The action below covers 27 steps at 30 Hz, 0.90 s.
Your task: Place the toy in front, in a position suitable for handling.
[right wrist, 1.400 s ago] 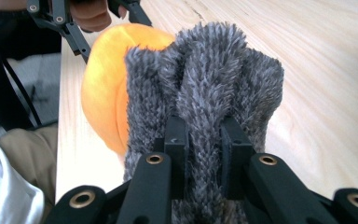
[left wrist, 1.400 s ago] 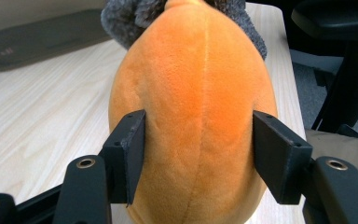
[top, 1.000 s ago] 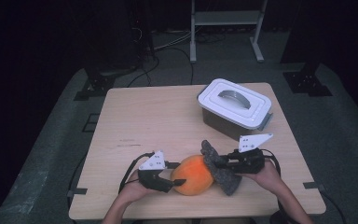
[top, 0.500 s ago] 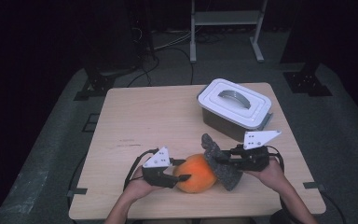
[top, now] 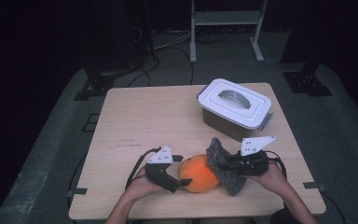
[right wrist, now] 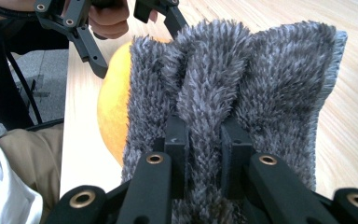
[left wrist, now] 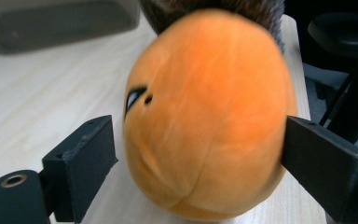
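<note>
The left gripper (top: 179, 173), jaws spread around an orange plush ball (top: 198, 173) at the table's (top: 140, 116) near edge, steadied it as the right gripper (top: 223, 164), clamped on a grey cloth (top: 223, 167), wiped it, with a further stroke likely next.

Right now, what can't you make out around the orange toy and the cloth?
- Round orange plush toy: its far side, in the high view and right gripper view, hidden by the grey shaggy cloth.
- Left claw: whether the near jaw touches the toy, blurred in the left gripper view.
- White-lidded grey plastic box: contents hidden by its lid in the high view.
</note>
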Motion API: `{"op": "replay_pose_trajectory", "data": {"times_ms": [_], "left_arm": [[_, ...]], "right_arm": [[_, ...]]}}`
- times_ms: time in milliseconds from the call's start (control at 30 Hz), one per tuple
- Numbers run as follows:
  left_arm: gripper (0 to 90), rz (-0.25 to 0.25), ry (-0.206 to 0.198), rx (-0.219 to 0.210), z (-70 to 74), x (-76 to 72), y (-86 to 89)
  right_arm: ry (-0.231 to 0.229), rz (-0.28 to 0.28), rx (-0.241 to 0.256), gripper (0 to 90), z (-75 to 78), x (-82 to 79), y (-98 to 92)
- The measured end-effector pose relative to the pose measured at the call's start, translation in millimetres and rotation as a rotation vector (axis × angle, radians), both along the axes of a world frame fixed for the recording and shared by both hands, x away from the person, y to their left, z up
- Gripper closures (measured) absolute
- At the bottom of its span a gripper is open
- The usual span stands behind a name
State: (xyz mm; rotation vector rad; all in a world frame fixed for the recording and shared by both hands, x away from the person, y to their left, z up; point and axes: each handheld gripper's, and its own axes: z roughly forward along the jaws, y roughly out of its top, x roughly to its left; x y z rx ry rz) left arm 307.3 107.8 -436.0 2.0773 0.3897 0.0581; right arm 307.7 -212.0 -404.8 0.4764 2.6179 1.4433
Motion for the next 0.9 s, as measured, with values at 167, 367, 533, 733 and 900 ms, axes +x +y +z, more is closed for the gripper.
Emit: {"op": "replay_pose_trajectory", "data": {"times_ms": [167,367,533,733,900], "left_arm": [[29.8,-0.041,-0.021,0.008,-0.1,-3.0,-3.5],[41.0,-0.016,-0.088,0.032,13.9,-7.3,-3.0],[42.3,0.008,-0.106,0.030,25.7,-8.8,3.0],[42.4,0.028,-0.113,0.041,31.3,-11.5,10.0],[42.7,0.046,-0.112,-0.004,40.3,-10.4,13.7]], "right_arm": [[0.007,-0.004,-0.010,75.7,-1.6,-0.7,-3.9],[-0.046,0.007,0.006,75.9,18.3,-3.3,5.6],[-0.083,0.050,-0.012,75.8,23.3,-5.5,25.9],[-0.032,0.030,-0.003,75.8,5.7,0.8,25.7],[-0.083,0.034,0.028,75.8,24.5,-4.8,30.4]]}}
